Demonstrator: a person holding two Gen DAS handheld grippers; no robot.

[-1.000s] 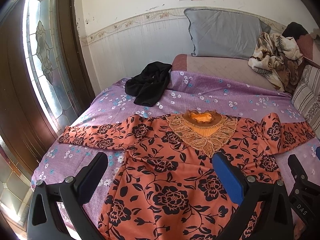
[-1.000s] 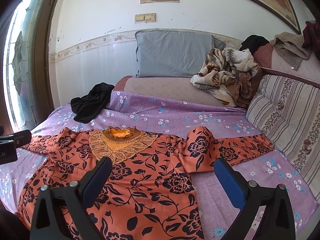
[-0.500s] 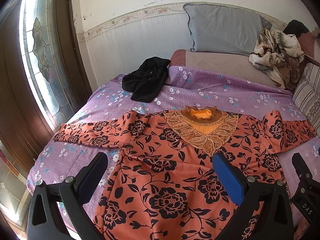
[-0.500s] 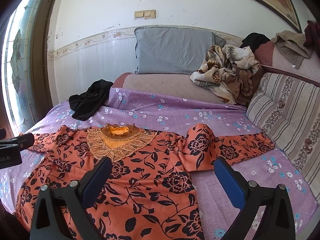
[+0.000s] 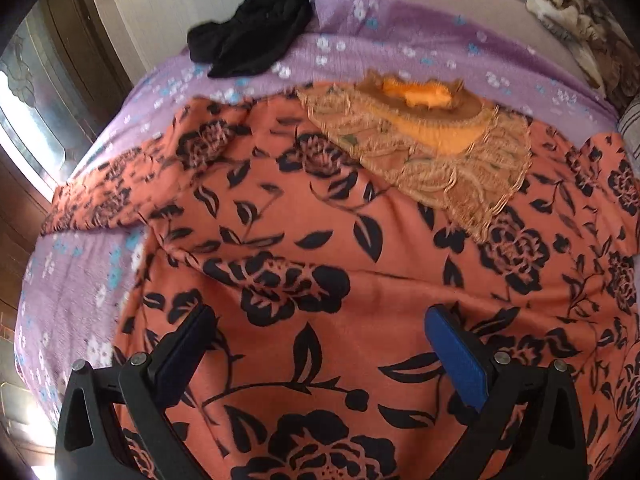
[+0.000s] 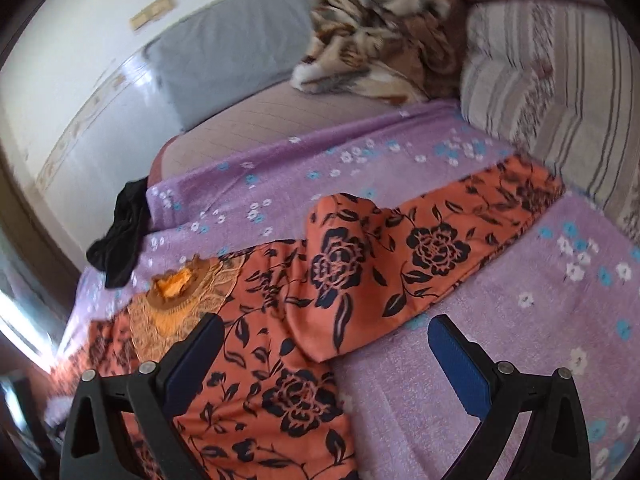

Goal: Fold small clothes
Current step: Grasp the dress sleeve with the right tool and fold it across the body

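Observation:
An orange blouse [image 5: 328, 240] with black flowers and a gold lace collar [image 5: 432, 148] lies spread flat on the purple bed sheet [image 5: 80, 280]. My left gripper [image 5: 320, 332] is open and empty, low over the blouse's chest. In the right wrist view the blouse [image 6: 272, 360] shows with its right sleeve [image 6: 432, 248] stretched out toward the striped cushion. My right gripper [image 6: 326, 344] is open and empty, tilted, over the armpit where the sleeve meets the body.
A black garment [image 5: 252, 40] lies at the far left of the bed, also in the right wrist view [image 6: 120, 240]. A grey pillow [image 6: 232, 48], a crumpled brown blanket [image 6: 380, 32] and a striped cushion [image 6: 552, 92] line the back and right. The door is left.
Both grippers have dropped and moved forward toward the blouse. The right gripper has tilted and swung toward the right sleeve. Both stay open.

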